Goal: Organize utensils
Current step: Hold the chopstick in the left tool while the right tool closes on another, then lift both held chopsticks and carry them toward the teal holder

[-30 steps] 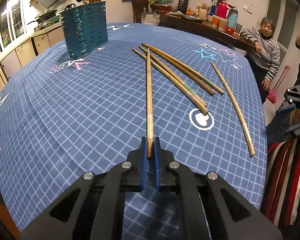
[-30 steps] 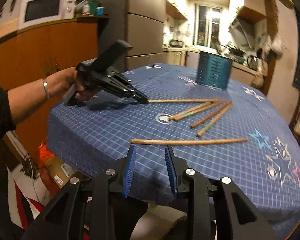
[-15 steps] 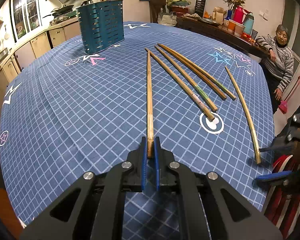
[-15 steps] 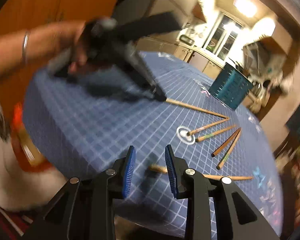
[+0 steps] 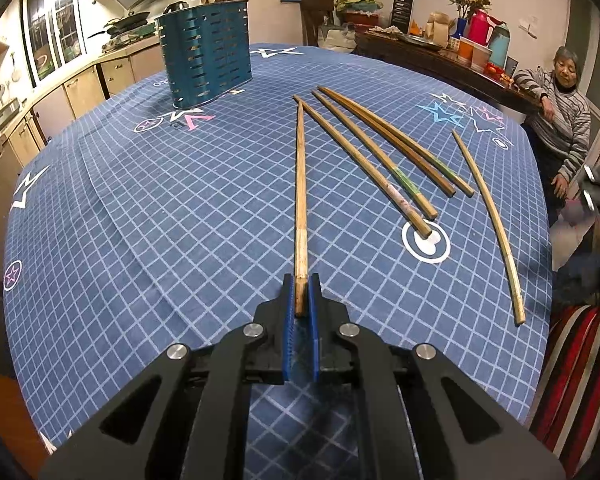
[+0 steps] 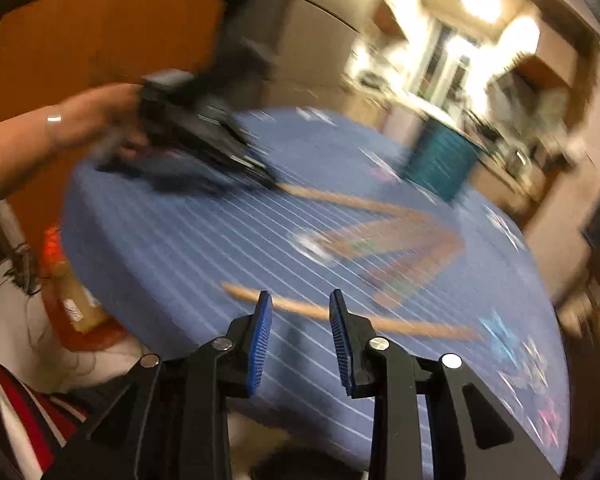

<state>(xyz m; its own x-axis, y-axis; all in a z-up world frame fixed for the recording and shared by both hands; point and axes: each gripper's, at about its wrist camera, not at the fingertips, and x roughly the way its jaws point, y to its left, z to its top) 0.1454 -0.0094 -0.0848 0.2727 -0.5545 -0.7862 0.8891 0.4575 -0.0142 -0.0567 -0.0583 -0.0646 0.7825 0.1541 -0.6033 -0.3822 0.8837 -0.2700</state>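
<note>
My left gripper [image 5: 300, 296] is shut on the near end of a long wooden chopstick [image 5: 300, 184] that points toward the far side of the table. Several more chopsticks [image 5: 374, 160] lie fanned out to its right, and a lone chopstick [image 5: 490, 220] lies near the right edge. A teal slotted utensil holder [image 5: 205, 54] stands upright at the far left. My right gripper [image 6: 300, 312] is open and empty, just above the lone chopstick [image 6: 400, 322] at the table's near edge. The right wrist view is blurred by motion.
The round table has a blue grid cloth [image 5: 160, 208]. A woman [image 5: 560, 112] sits beyond the far right edge beside a cluttered sideboard [image 5: 440, 52]. Kitchen cabinets [image 5: 80, 88] run along the left. The left hand and gripper [image 6: 204, 140] show in the right wrist view.
My left gripper keeps its hold on the chopstick and has shifted slightly. My right gripper has swung in over the table edge toward the lone chopstick, still open.
</note>
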